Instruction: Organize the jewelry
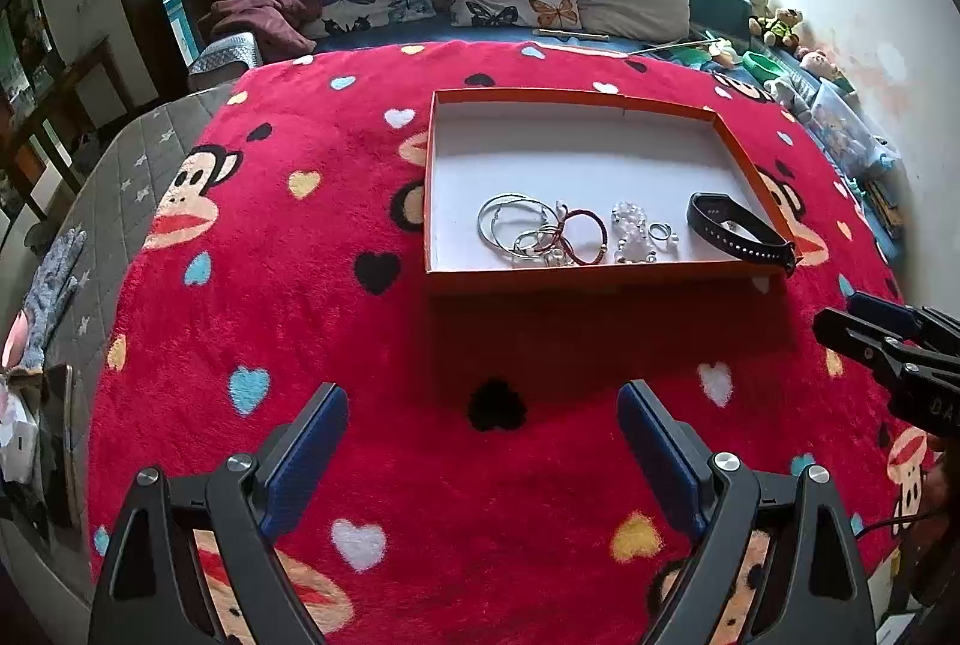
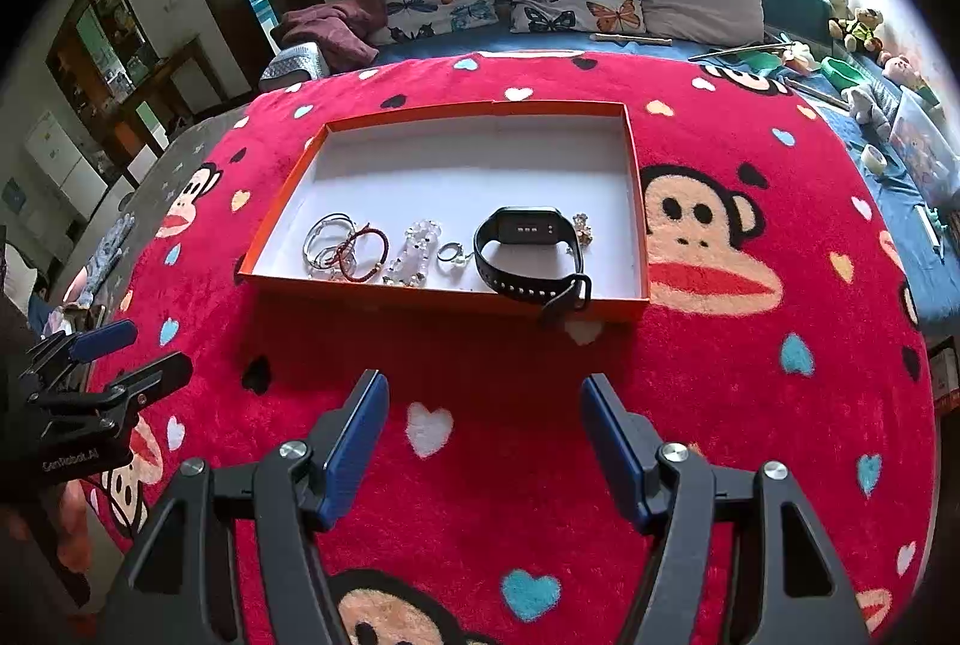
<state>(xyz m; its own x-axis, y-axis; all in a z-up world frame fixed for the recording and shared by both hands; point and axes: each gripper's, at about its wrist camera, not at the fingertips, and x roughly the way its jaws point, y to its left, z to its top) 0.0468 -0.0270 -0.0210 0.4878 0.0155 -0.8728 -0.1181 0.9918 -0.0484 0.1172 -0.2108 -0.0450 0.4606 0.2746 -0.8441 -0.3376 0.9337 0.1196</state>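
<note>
Red monkey-print fleece blanket (image 2: 750, 405) underneath; right view alone reveals black smartwatch (image 2: 528, 249) face and small trinket (image 2: 582, 228) in orange shallow cardboard tray (image 2: 420, 288), frame centre; left gripper (image 1: 483, 441) and right gripper (image 2: 485, 426) spread, empty.

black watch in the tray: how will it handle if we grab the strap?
The black watch probably sags: its strap curves in a loop and the tail droops over the orange tray front rim. The body likely makes it top-heavy, so it may swing. Its strap looks smooth, possibly slippery in the tongs.
</note>
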